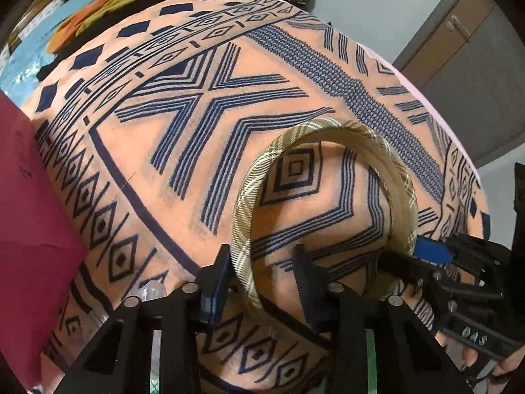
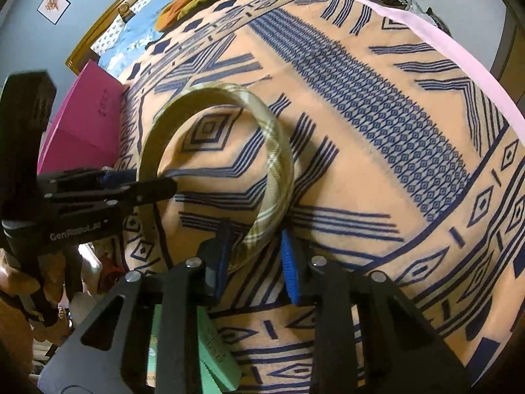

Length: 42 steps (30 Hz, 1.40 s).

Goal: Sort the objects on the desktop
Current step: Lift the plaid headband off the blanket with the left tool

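Plaid headband upright on patterned cloth, each end between an open gripper's fingers, unclamped.

A home bedroom: a wooden-framed bed with blue patterned bedding, small framed prints on the wall, and piled clothes beyond the cloth-covered table.
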Each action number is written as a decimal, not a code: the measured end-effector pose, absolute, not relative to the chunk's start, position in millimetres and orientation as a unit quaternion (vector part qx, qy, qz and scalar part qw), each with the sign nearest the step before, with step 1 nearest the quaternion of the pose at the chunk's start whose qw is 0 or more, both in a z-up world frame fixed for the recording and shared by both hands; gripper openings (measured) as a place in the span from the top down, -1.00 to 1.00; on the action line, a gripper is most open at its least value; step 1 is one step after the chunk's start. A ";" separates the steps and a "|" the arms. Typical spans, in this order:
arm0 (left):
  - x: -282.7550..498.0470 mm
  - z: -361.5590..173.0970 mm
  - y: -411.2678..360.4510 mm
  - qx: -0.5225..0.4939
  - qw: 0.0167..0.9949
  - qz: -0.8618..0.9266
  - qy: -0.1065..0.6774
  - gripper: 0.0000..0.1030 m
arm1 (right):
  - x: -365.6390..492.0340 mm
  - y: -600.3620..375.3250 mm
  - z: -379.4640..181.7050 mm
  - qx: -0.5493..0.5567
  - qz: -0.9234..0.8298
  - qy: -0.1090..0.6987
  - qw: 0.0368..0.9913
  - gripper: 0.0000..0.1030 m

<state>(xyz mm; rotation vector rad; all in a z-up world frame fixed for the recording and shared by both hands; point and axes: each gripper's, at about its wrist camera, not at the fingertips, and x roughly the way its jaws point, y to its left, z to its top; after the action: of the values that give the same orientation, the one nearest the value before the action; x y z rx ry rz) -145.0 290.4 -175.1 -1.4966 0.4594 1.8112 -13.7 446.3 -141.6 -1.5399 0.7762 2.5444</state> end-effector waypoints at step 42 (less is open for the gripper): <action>-106.6 -15.7 142.2 -0.441 0.289 0.850 0.013 0.43 | -30.5 350.4 15.0 -0.380 0.908 0.095 -0.149 0.47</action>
<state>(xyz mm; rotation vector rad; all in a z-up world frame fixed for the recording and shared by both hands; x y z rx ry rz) -106.6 142.2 -15.7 -1.1768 0.0342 2.2689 -30.5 350.4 15.0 -1.3220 0.3318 3.1598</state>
